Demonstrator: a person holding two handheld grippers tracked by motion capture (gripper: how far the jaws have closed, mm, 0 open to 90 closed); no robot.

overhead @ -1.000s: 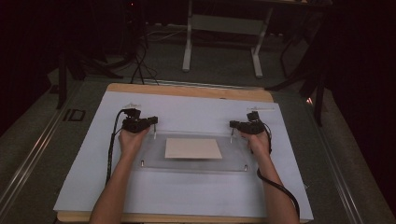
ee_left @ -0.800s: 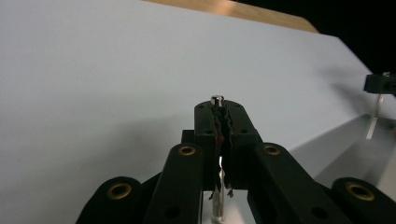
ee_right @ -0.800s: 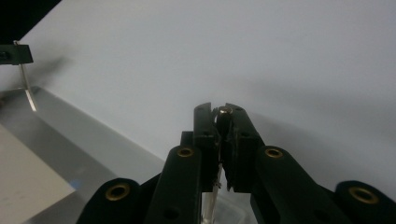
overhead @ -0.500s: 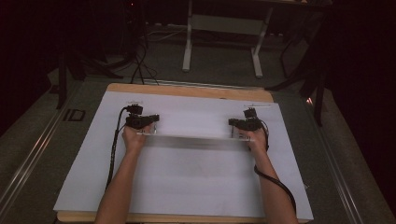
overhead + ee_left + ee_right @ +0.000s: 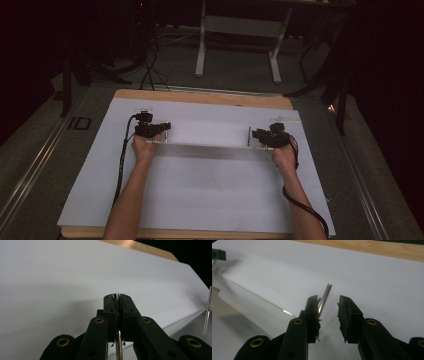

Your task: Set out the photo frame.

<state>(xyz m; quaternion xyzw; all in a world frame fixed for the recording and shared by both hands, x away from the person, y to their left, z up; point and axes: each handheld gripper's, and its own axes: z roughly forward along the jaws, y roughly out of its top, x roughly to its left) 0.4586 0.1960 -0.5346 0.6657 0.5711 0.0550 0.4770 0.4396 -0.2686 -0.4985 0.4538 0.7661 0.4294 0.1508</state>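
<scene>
A wooden table (image 5: 200,97) is sitting in the middle of the high view, almost wholly covered by a white sheet (image 5: 200,195), with bare wood showing along its far edge. Around it the room is lying dark: grey floor, black cables at upper left, and a pale metal stand (image 5: 237,30) at top centre.

A person's forearms are reaching in from the bottom edge. The left gripper (image 5: 159,127) is sitting left of centre and the right gripper (image 5: 259,135) right of centre, well apart. Between them a clear tray (image 5: 210,151) is stretching across the sheet, seen nearly edge-on as a thin grey band, with a thin metal pin (image 5: 249,136) standing at its right end.

In the left gripper view the left gripper (image 5: 117,296) is clamping its jaws together on another metal pin, at lower centre. In the right gripper view the right gripper (image 5: 328,302) is holding its jaws apart, with the pin (image 5: 324,298) resting against the left jaw, and the white sheet spreading behind to the wood strip at top
</scene>
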